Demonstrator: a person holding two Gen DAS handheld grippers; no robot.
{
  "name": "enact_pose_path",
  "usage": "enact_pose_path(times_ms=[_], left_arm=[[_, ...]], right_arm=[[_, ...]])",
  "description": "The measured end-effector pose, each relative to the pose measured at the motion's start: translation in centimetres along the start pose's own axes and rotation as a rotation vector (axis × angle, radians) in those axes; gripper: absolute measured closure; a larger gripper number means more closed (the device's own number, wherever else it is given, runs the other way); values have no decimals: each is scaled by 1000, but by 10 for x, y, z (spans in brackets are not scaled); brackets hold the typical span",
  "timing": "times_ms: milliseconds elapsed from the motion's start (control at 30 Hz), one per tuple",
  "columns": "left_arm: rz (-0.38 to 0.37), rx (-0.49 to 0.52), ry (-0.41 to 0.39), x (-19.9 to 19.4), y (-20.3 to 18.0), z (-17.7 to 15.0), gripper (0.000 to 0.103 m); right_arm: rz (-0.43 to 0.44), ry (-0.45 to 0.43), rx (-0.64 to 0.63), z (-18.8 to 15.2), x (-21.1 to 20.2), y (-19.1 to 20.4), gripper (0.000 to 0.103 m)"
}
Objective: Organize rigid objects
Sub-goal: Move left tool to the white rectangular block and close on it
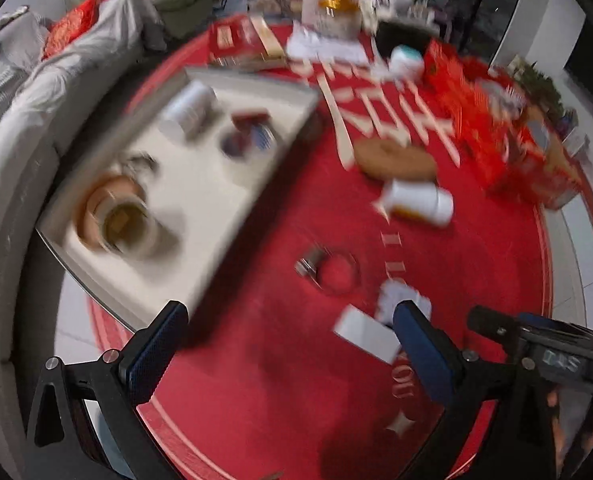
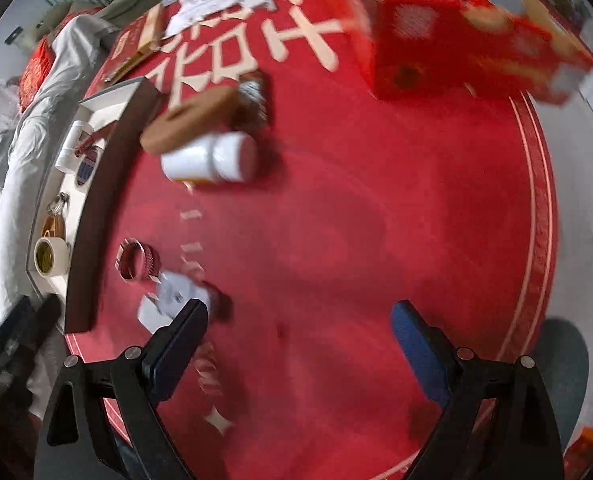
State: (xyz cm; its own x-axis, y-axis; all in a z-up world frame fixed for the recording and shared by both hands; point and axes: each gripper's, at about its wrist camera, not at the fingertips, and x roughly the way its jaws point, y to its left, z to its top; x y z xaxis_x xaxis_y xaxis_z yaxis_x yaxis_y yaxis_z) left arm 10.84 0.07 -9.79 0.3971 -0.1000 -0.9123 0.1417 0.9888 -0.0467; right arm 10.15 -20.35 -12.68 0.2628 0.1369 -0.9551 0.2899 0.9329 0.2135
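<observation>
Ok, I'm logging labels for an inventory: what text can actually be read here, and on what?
"OU": cream letters lying sideways on the red tablecloth; the rest of the word is unclear.
Large cream Chinese characters on the same cloth: too motion-blurred to read.
White bottle label: blurred, unreadable.
Red boxes: print blurred, unreadable.

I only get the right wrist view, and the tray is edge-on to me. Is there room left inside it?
Observer: Yes. The tray has bare floor across its middle.
Operator: The left gripper is a blur here. Is it free?
Observer: The left gripper is open and holds nothing.
Operator: Any loose item I'm missing?
Observer: A wooden spoon lies just left of the cork disc.
</observation>
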Motion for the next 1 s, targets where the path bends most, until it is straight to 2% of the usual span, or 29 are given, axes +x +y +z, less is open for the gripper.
enact_pose_path(times_ms=[133,400,500,567,733,800,833,867,900,933,1000], left_arm=[[16,21,57,23,-21,-14,0],[17,259,-3,38,-56,-26,0],[-11,315,6,48,-55,-24,0],[-47,331,-2,50,-53,-22,0],[-97,348,39,57,-47,-13,0],[-108,354,41,56,-49,-13,4],[-116,370,36,53,-50,-14,11],[-128,387,26,49,-52,-16,25],[-136,402,18,43,-53,-22,44],[-141,420,15,39,-54,-24,48],[-135,409,35,37,-51,-27,48]], right_arm=[[13,-1,20,-14,-7,-20,9],[25,0,57,-28,-19,-42,9],[26,-6,56,-30,-21,-44,9],[28,-3,53,-30,-21,-44,9],[39,0,41,-29,-20,-41,9],[46,1,32,-30,-21,-39,9],[48,1,28,-30,-22,-38,9],[50,0,21,-31,-22,-36,9],[51,-3,12,-31,-24,-34,9],[51,-5,7,-31,-24,-33,9],[48,-12,-3,-30,-25,-28,9]])
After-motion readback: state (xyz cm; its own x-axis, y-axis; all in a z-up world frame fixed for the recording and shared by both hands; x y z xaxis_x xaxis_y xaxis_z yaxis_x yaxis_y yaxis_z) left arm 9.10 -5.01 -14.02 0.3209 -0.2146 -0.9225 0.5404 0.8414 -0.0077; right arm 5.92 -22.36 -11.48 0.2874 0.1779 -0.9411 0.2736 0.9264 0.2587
